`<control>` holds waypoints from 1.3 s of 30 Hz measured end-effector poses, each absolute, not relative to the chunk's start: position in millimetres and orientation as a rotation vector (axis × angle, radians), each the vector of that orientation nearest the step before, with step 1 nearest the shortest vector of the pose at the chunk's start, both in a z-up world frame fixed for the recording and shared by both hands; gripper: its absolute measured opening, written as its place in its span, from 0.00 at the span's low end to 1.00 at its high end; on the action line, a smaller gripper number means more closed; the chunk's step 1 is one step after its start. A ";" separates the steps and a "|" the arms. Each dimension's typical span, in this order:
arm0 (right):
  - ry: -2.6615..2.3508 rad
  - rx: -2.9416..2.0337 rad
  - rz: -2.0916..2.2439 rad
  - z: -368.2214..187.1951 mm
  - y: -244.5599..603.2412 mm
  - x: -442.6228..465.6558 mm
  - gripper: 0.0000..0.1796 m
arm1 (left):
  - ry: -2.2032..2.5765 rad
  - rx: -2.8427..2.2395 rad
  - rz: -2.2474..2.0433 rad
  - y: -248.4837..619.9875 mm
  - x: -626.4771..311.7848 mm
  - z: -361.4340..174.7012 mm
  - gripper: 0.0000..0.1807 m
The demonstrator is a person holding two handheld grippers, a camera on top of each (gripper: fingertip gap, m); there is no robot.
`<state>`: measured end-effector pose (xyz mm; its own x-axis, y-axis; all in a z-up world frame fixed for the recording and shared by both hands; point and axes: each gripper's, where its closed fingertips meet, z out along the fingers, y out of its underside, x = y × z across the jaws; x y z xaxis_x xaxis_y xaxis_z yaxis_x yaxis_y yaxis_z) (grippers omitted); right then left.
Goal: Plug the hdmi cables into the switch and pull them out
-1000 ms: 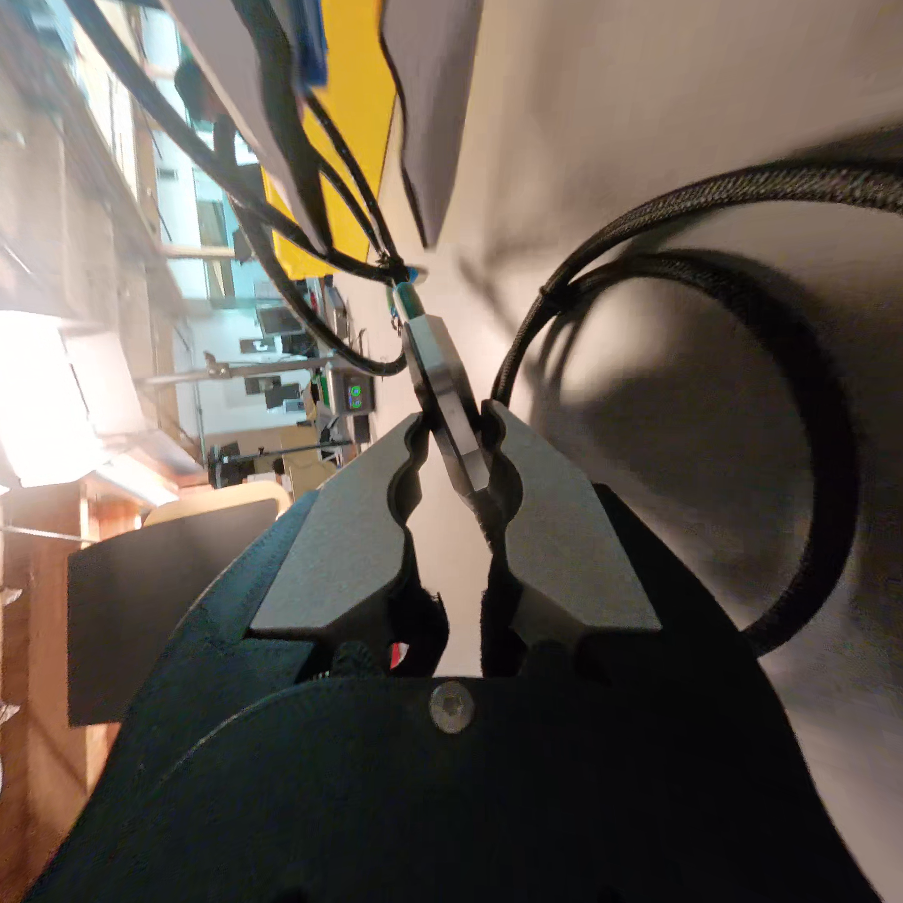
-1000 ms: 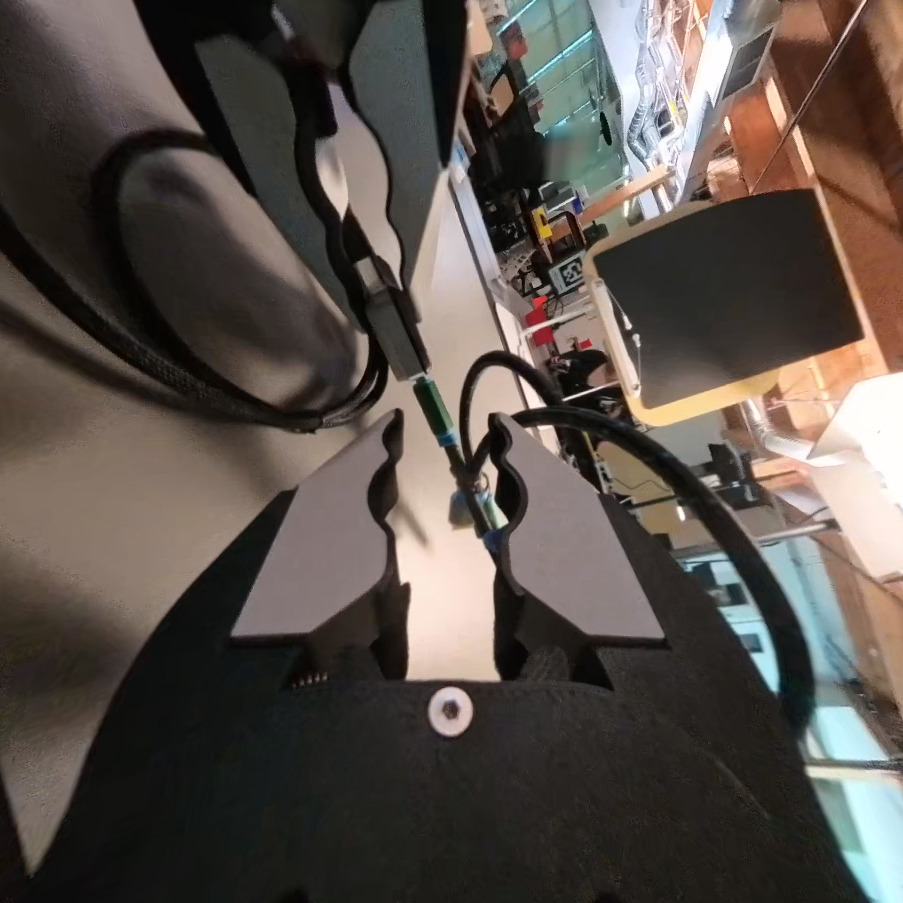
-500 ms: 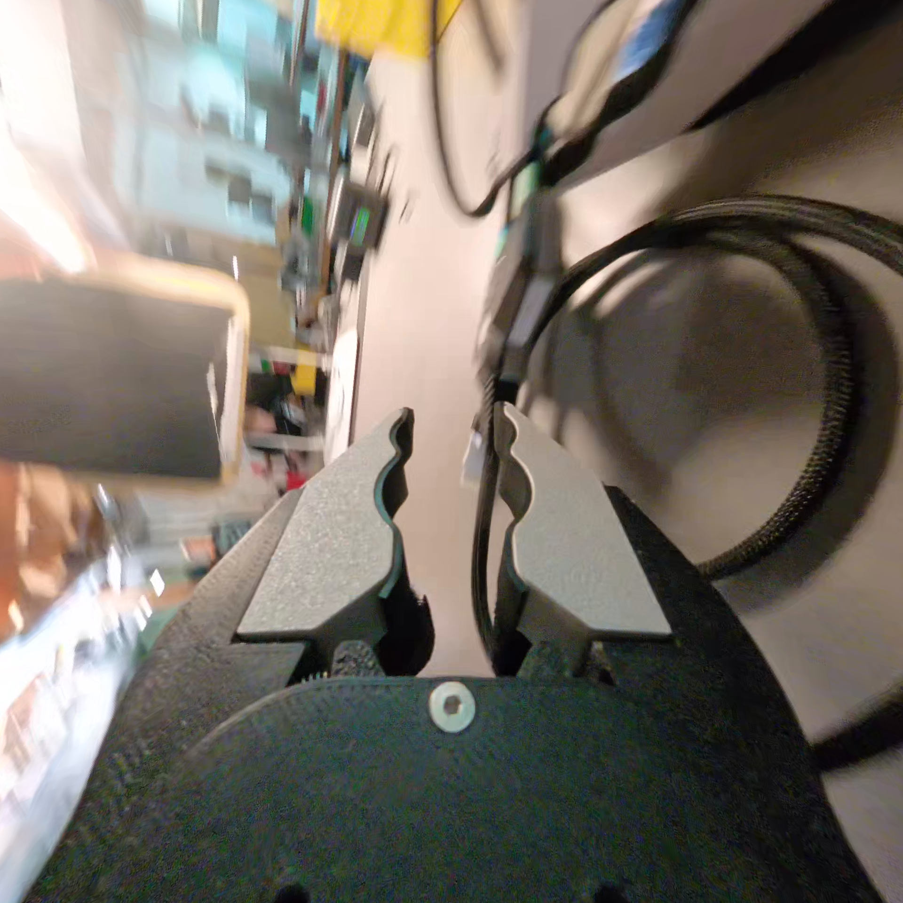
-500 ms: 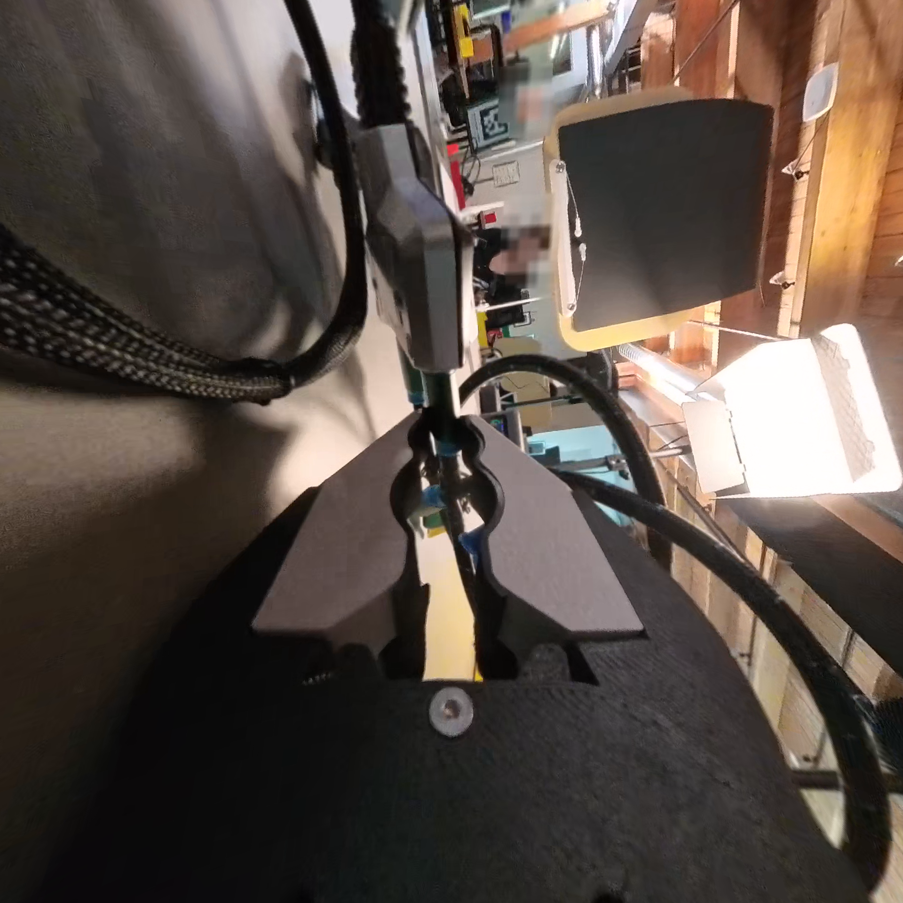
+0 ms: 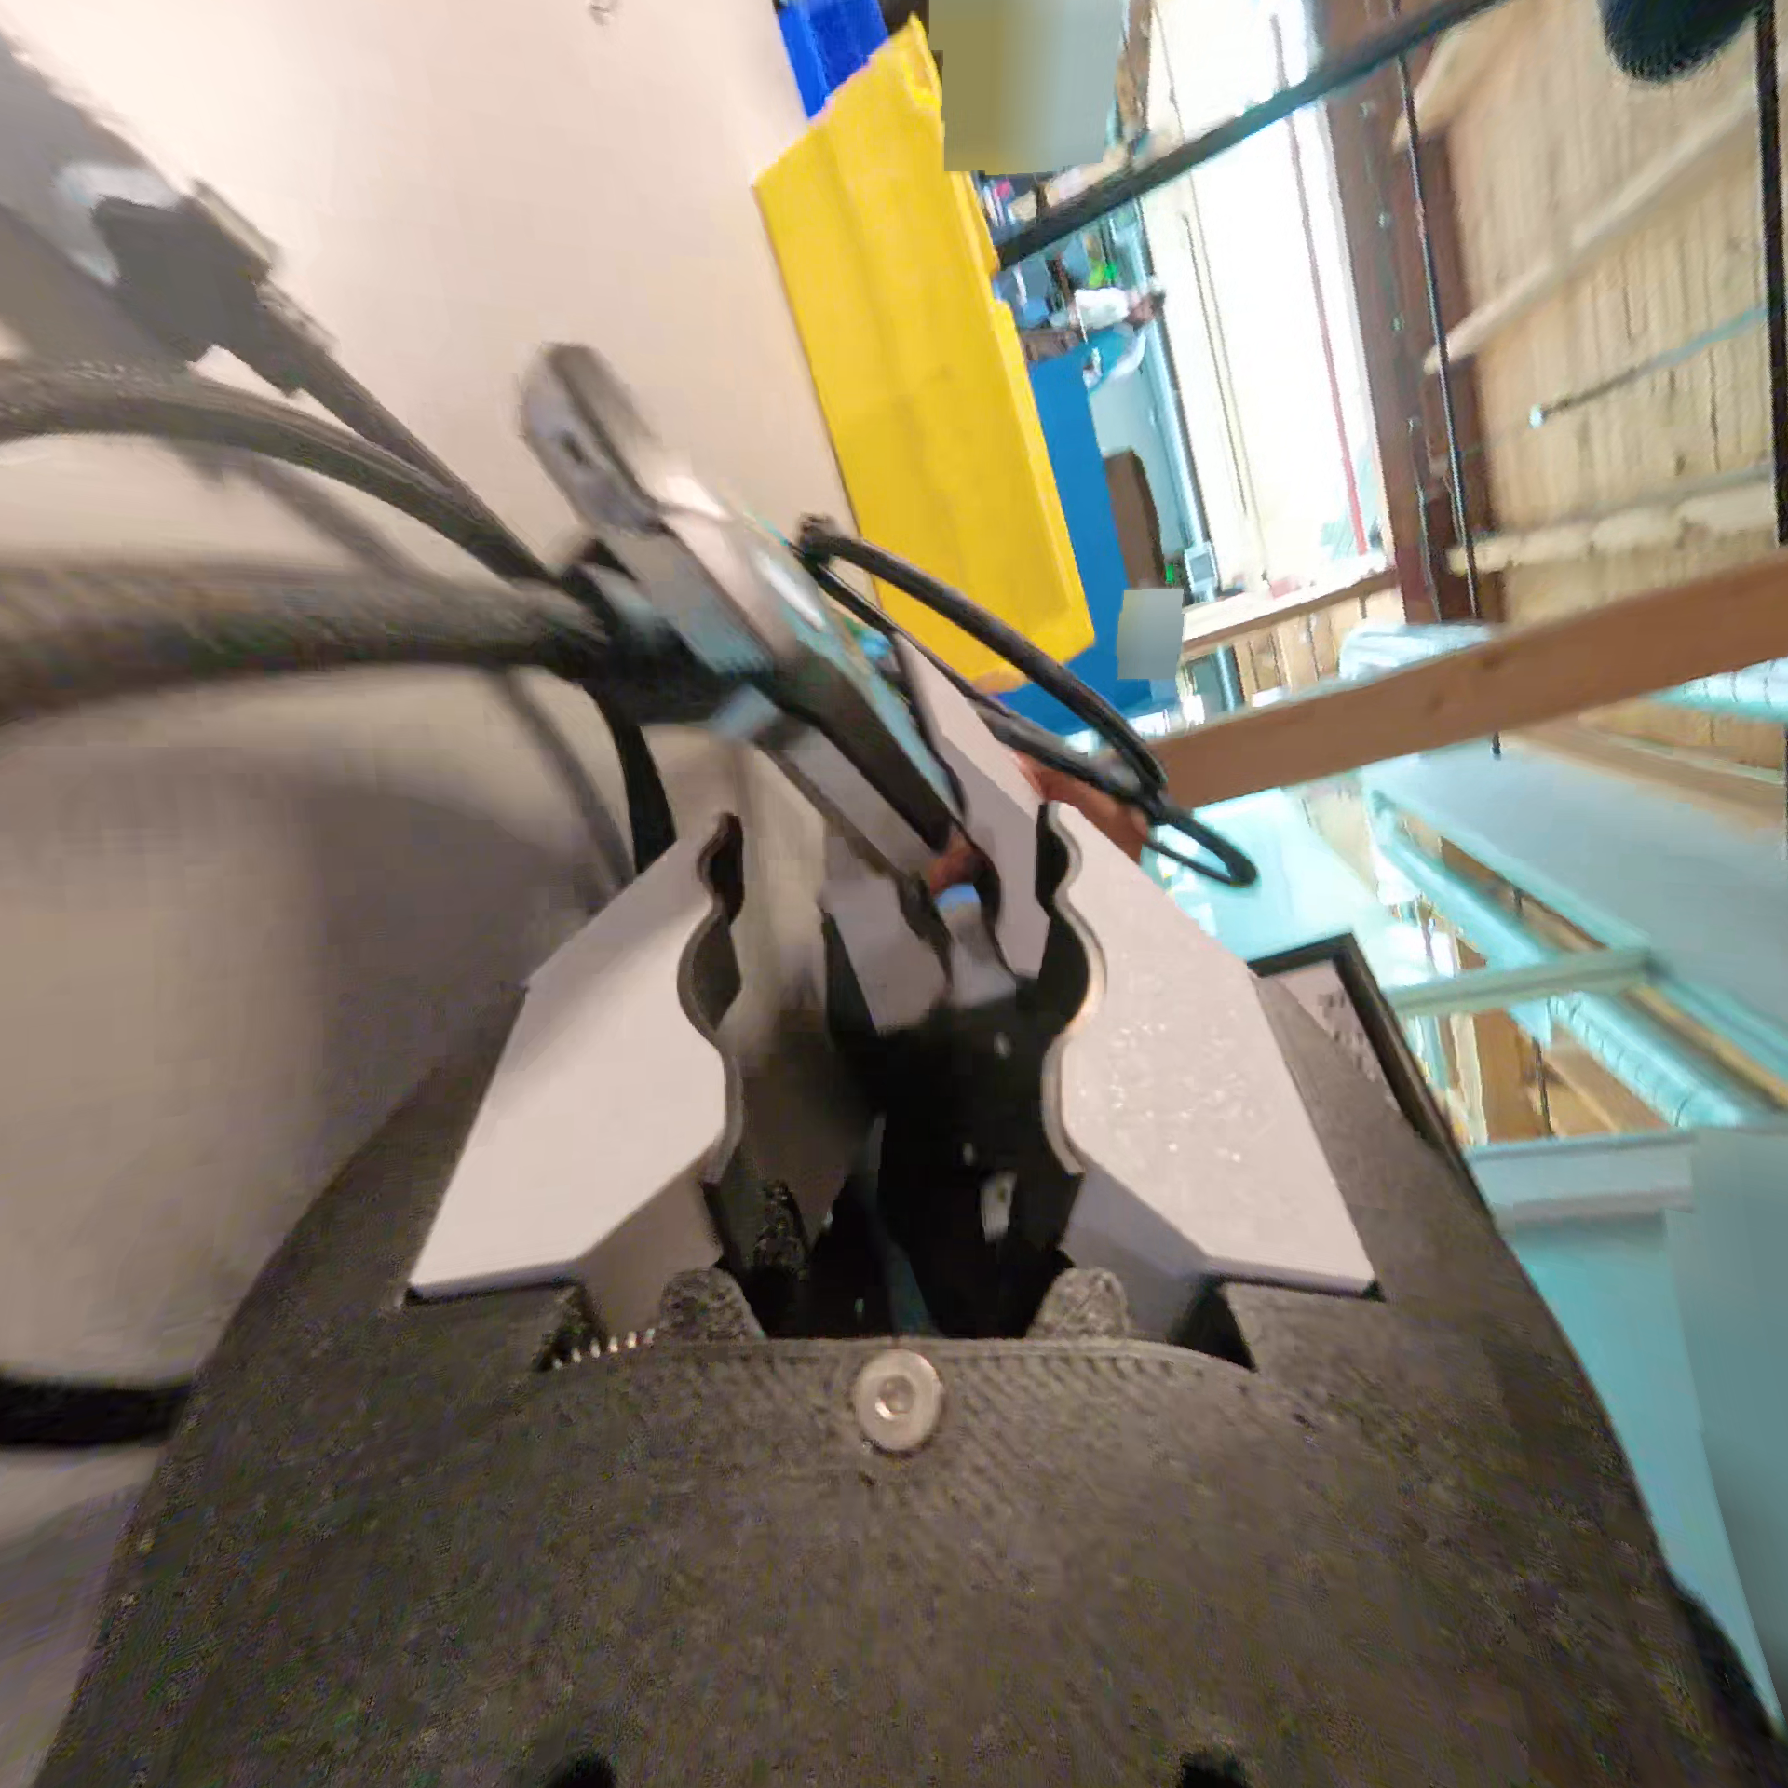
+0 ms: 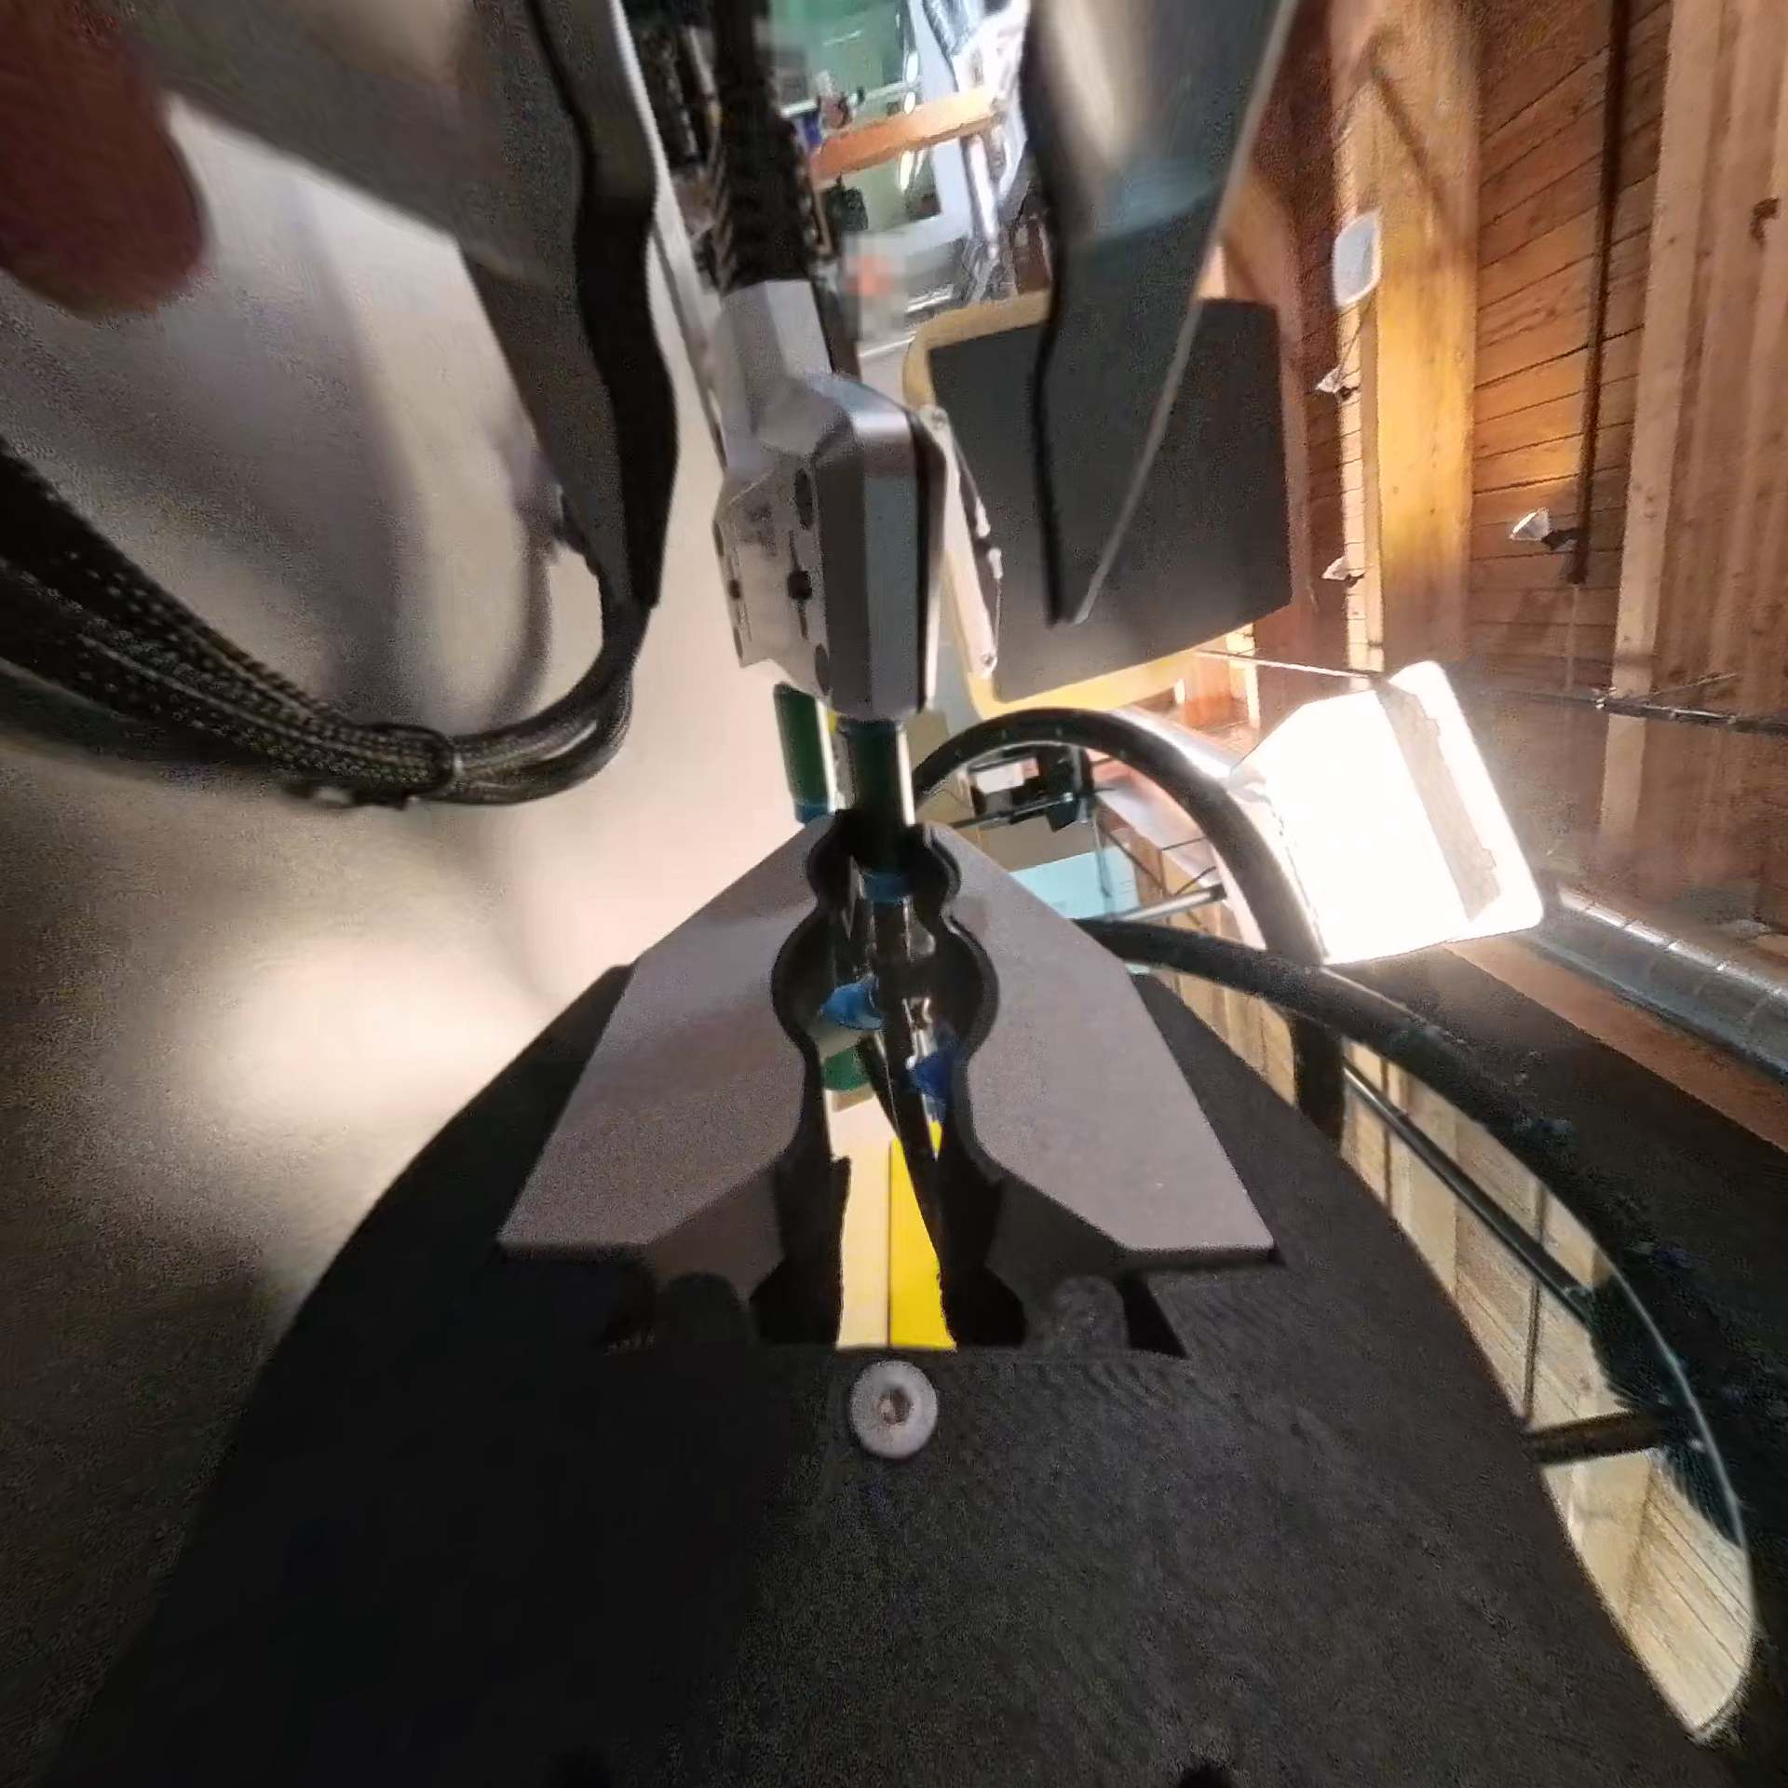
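Observation:
The silver HDMI switch [image 6: 832, 542] hangs in the air above the grey table [image 6: 242, 1016]. My right gripper [image 6: 879, 856] is shut on the switch's thin black tail cable [image 6: 905, 1026], just behind its green strain relief. My left gripper [image 5: 882, 861] is open; its fingers [image 6: 600, 339] stand apart on either side of the switch. In the left wrist view the switch [image 5: 774, 629] is blurred, with a braided HDMI cable [image 5: 290, 619] running into its left end. A second braided cable ends in a black plug [image 5: 193, 271]; I cannot tell if it is plugged in. The right gripper's fingers [image 5: 876, 934] show between mine.
A yellow bin [image 5: 919, 387] and a blue bin stand on the table behind the switch. A thin black cable loop [image 5: 1045, 687] hangs off the switch. A thick black cable [image 6: 1306, 977] arcs at the right, beside a bright lamp [image 6: 1384, 822]. Bundled braided cables [image 6: 290, 726] lie left. Tip to tip, the grippers are about 5 cm apart.
My left gripper let go of the switch, opened wide and swung round. My right gripper closed on the switch's tail cable and now holds the switch up.

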<state>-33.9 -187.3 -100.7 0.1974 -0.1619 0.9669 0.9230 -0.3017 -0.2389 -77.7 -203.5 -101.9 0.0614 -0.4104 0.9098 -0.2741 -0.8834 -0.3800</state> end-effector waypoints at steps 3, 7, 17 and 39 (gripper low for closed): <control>-0.779 -1.379 -1.325 -94.8 -185.3 -46.3 0.07 | 0.433 -2.133 -2.053 -173.5 -70.4 -97.6 0.21; -0.740 -1.569 -1.158 -109.8 -183.7 -52.7 0.09 | 0.561 -1.986 -1.930 -161.9 -69.2 -98.3 0.15; -0.896 -1.774 -0.522 -82.7 -239.0 -154.1 0.19 | 0.977 -1.393 -1.383 -139.9 -93.9 -55.3 0.12; -1.049 -1.697 -0.622 -69.5 -160.8 -77.7 0.06 | 1.139 -1.278 -1.735 -161.8 -110.3 -48.7 0.19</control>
